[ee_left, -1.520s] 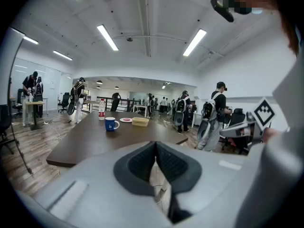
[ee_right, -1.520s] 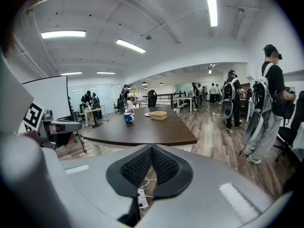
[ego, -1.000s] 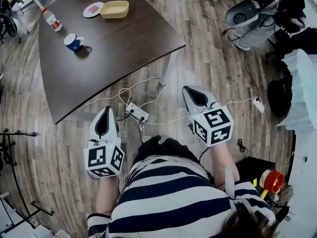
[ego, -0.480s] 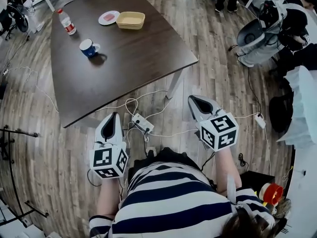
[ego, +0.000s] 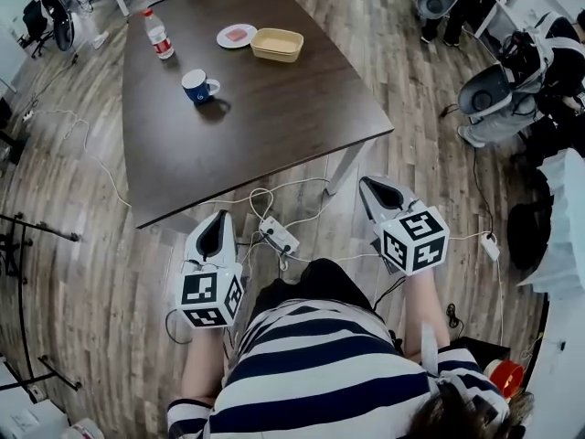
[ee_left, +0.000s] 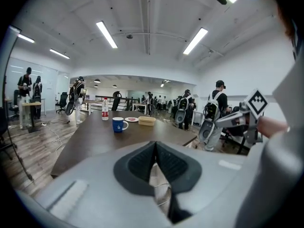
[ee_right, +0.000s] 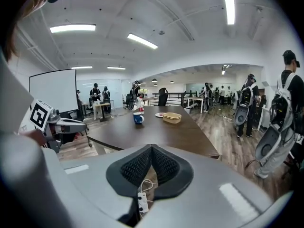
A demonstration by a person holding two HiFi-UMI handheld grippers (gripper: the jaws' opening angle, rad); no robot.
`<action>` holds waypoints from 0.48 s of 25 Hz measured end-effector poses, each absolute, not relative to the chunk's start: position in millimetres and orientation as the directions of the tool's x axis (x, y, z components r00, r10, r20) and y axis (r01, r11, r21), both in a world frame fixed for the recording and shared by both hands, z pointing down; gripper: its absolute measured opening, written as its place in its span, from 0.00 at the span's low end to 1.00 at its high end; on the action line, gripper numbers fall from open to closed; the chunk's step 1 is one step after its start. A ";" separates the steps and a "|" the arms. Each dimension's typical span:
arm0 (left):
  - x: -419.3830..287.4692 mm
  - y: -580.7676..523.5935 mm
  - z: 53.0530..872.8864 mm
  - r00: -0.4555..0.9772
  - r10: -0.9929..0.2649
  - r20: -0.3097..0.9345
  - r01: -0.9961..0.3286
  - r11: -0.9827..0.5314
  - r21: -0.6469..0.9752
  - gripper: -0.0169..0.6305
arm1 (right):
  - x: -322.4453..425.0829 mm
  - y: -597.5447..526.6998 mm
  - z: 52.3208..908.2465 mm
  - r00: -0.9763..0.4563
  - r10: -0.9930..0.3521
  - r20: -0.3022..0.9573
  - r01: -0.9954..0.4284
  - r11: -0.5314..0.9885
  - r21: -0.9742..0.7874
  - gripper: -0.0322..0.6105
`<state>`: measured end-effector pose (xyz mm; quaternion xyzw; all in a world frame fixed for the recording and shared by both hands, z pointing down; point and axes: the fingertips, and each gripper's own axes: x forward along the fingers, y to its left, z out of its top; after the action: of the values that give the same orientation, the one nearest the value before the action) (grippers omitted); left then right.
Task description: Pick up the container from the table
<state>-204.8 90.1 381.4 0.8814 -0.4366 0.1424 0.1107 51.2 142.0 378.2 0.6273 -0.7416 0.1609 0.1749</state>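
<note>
The container [ego: 277, 44], a shallow beige rectangular tub, sits at the far side of the dark brown table [ego: 274, 126]. It also shows small in the left gripper view [ee_left: 147, 121] and in the right gripper view [ee_right: 172, 118]. Both grippers hang over the wooden floor, short of the table's near edge and far from the container. My left gripper [ego: 218, 218] points at the table with its jaws shut and empty [ee_left: 154, 144]. My right gripper [ego: 371, 185] is level with the table's near right corner, also shut on nothing [ee_right: 151, 147].
A blue mug [ego: 196, 86], a water bottle [ego: 157, 33] and a small plate [ego: 237, 35] stand on the table near the container. A white power strip [ego: 279, 236] and loose cables lie on the floor between the grippers. People with equipment stand at the right [ego: 498, 90].
The table and its objects have come closer and lower in the head view. Both grippers have advanced toward the table's near edge, still shut.
</note>
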 end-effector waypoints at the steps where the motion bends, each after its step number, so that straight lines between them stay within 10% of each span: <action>1: -210.3 89.8 383.3 0.572 -0.741 0.350 -0.806 -0.587 0.073 0.03 | 48.8 139.1 378.7 -0.150 -0.874 0.463 -0.986 0.165 -0.009 0.04; 12: -213.9 57.0 391.4 0.560 -0.748 0.357 -0.816 -0.573 0.079 0.03 | 43.7 79.1 375.0 -0.190 -0.866 0.463 -0.967 0.247 0.065 0.10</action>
<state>-213.9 57.0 391.4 0.8752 -0.4467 0.1433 0.1184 43.7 79.1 375.0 0.6016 -0.7617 0.1216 0.2076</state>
